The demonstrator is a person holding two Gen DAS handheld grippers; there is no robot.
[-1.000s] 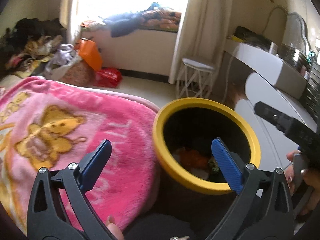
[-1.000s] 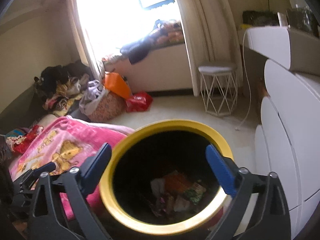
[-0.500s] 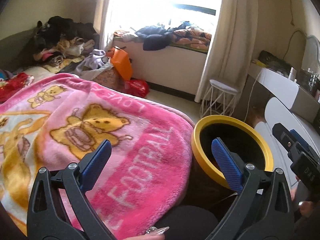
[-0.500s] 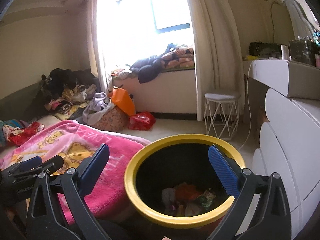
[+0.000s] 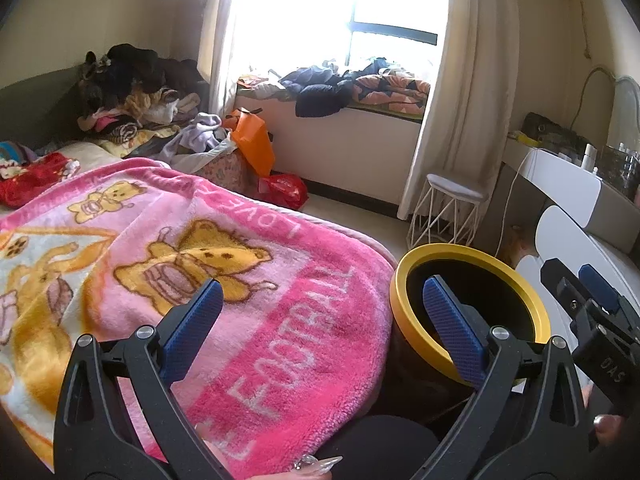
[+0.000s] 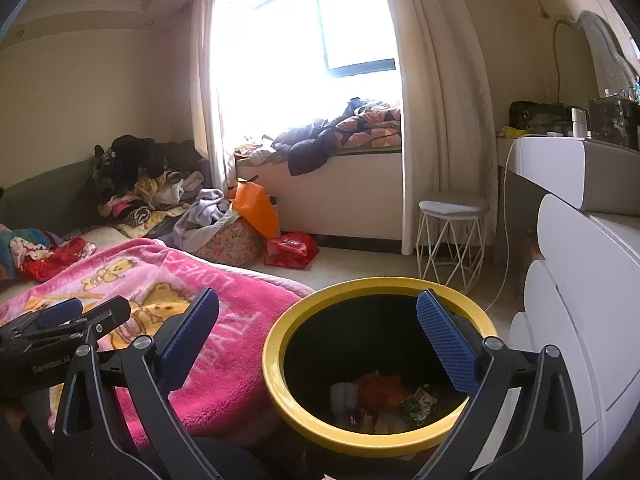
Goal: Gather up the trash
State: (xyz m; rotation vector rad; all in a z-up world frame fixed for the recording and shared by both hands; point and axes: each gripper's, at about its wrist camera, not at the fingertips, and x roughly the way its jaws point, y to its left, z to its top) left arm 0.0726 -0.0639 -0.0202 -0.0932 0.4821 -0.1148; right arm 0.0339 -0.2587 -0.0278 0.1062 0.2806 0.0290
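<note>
A black bin with a yellow rim stands beside the bed, and several bits of trash lie at its bottom. In the left wrist view the same bin's yellow rim shows at lower right. My left gripper is open and empty, held over the edge of a pink bear blanket next to the bin. My right gripper is open and empty above the bin's near rim. Each gripper shows in the other's view: the right gripper at right, the left gripper at left.
A white dresser stands right of the bin, with a wire-legged stool behind. Clothes pile on the bed's far side. An orange bag and red bag sit on the floor by the window seat.
Both grippers have lifted and pulled back from the bin. The left one swung left over the pink blanket. Both stay open.
</note>
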